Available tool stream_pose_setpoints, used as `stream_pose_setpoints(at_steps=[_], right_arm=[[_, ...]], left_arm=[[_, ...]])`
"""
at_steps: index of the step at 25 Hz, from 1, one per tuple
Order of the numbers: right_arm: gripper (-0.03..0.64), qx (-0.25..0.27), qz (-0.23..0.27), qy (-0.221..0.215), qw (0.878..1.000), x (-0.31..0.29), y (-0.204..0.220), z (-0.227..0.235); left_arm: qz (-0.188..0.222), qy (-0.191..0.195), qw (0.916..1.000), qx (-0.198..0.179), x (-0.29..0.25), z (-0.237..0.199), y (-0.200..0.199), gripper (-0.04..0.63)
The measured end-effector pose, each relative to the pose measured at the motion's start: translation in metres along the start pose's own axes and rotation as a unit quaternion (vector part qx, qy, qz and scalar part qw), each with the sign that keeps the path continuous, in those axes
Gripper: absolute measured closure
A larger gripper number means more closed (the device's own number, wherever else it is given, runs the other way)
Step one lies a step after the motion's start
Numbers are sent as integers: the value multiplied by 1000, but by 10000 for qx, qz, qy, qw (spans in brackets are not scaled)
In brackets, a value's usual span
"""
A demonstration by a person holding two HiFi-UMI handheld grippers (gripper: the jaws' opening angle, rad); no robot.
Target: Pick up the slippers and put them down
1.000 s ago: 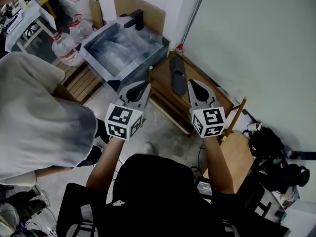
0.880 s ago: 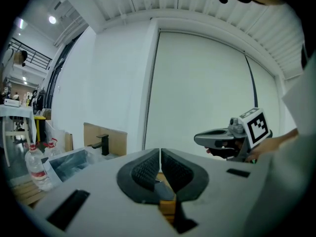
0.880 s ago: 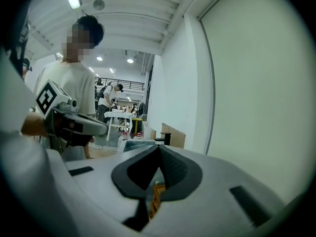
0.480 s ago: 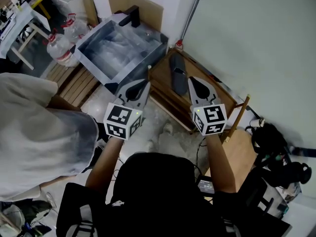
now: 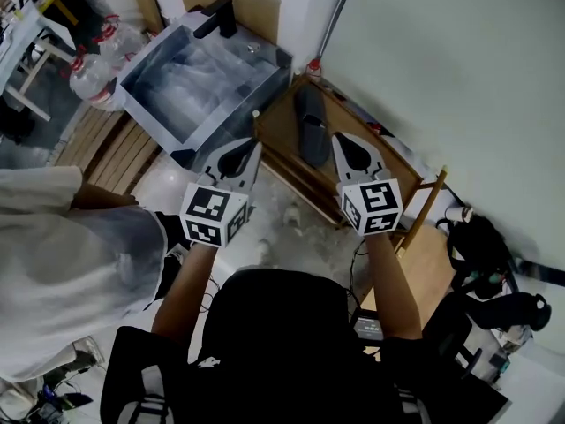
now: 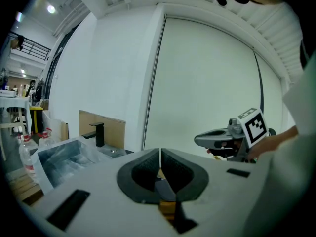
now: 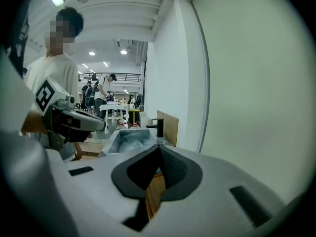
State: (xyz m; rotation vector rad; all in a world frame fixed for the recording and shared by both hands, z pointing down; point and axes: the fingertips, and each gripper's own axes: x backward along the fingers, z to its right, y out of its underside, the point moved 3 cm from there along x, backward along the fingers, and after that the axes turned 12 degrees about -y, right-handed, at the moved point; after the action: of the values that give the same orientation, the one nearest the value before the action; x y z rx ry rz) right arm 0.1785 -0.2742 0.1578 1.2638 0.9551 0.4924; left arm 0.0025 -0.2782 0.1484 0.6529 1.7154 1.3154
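Pale concrete floor [image 5: 300,246] is showing beneath a person's outstretched forearms in a cluttered workshop. Nearest the camera, the left gripper [image 5: 245,153] and the right gripper [image 5: 344,148] are hanging side by side in the air, both pointing ahead and slightly down. Each is carrying nothing: the left gripper view and the right gripper view are both showing dark pads pressed together, tip to tip, with nothing between them. Just beyond the tips and lower down, a dark slipper [image 5: 309,131] is lying on top of a low wooden rack [image 5: 274,129] set against the white wall [image 5: 459,78]. Whether a second slipper is sitting with it cannot be told. Its long axis is running away from the person, roughly in line with the grippers' pointing, and it is falling between the two — a little closer to the right gripper than the left. The pick-up is not yet begun, and either pair of jaws would likely have to part before closing across the slipper's narrow width. Farther off to the left, a grey plastic-lined basin [image 5: 247,104] with a black tap [image 5: 216,16] is standing beside the rack — water bottles [image 5: 88,73] beyond it.
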Motion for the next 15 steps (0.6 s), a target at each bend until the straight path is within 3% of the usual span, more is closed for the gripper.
stream_pose_setpoints(at_steps=[7, 15], right_arm=[[624, -158, -484, -79, 9987, -23, 39, 33], [624, -392, -977, -264, 9941, -42, 87, 59]], left_arm=[[-379, -37, 9991, 165, -43, 0, 26, 583], [-501, -110, 9986, 115, -85, -2, 49, 583]])
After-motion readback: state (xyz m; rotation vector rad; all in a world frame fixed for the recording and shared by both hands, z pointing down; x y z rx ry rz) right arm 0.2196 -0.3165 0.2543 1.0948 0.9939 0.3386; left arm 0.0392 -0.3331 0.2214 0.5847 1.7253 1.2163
